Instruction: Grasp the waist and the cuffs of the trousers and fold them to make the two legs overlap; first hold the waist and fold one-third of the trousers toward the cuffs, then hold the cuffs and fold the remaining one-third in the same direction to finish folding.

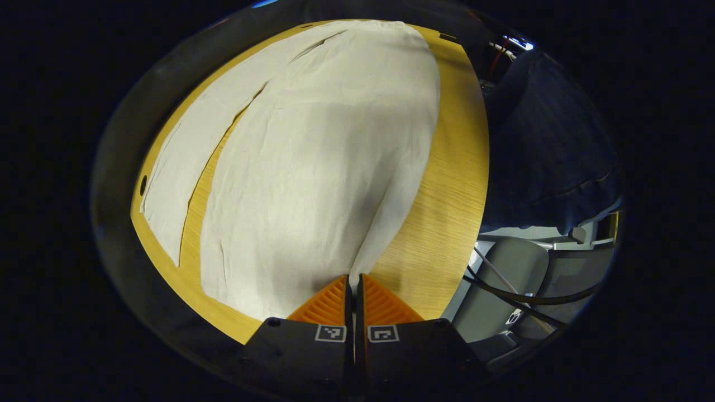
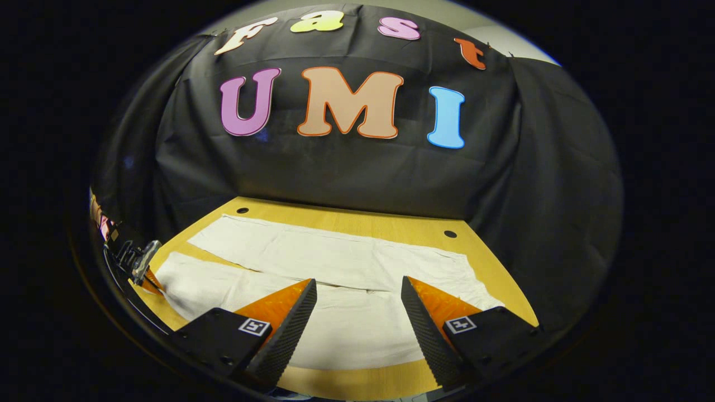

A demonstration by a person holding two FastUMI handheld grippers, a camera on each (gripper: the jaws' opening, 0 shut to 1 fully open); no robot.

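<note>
Cream trousers (image 1: 313, 167) lie spread flat on the wooden table (image 1: 452, 190), the two legs side by side with a narrow gap between them. In the left gripper view my left gripper (image 1: 353, 277) is shut on the near leg's edge, and the cloth rises in a fold to its fingers. In the right gripper view the trousers (image 2: 346, 262) stretch across the table. My right gripper (image 2: 357, 281) stands open just above their near edge, close to the waist end, with nothing between its fingers. The left gripper (image 2: 142, 268) sits far left, at the cuff end.
Black cloth walls close the table at the back and on the right. Two round holes (image 2: 242, 210) (image 2: 450, 234) mark the table's far edge. A person in dark clothing (image 1: 553, 139) stands beside the table, with a grey frame and cables (image 1: 514, 290) below.
</note>
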